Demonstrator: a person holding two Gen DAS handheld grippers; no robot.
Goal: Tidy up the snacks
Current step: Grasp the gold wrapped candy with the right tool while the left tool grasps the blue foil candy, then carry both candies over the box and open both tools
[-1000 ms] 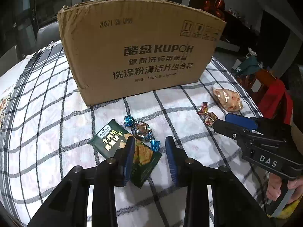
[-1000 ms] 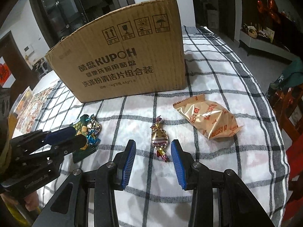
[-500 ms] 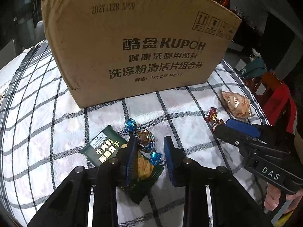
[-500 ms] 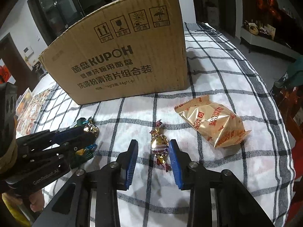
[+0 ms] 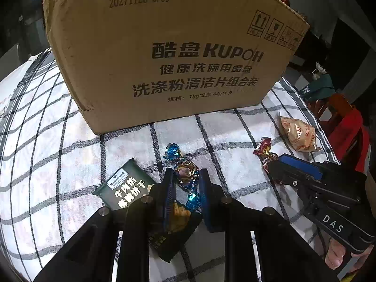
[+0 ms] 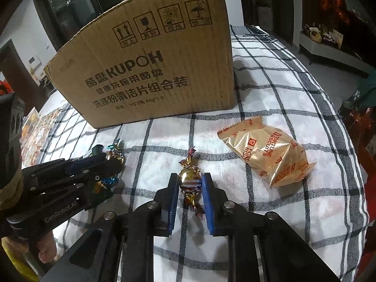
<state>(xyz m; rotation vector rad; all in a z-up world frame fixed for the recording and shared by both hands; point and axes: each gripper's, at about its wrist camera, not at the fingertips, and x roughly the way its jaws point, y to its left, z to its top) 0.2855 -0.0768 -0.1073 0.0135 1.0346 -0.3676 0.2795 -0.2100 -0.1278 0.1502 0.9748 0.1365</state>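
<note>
Now both tongs closing on candies, desk in front of KUPOH carton [image 5: 164, 54].

- Left tongs [image 5: 185, 183] pinching blue-wrapped candy [image 5: 185, 175], 12 o'clock; green jerky-biscuit packet [image 5: 122, 188] underneath risking snagging.
- Right tongs [image 6: 189, 185] squeezing red-gold candy [image 6: 189, 178]; slick foil risking slipping.
- Fortune biscuit pack [image 6: 268, 152] lying at 2 o'clock.

cardboard box [image 6: 150, 70] walling off far side, bare checked tablecloth [image 6: 270, 89] probably passable rightward

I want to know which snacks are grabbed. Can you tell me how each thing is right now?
left gripper: shut on the blue candy
blue candy: pinched, lying across the green packet
green packet: flat on cloth
right gripper: shut on the red-gold candy
red-gold candy: pinched
gold biscuit bag: sealed, untouched
cardboard box: standing upright
</note>
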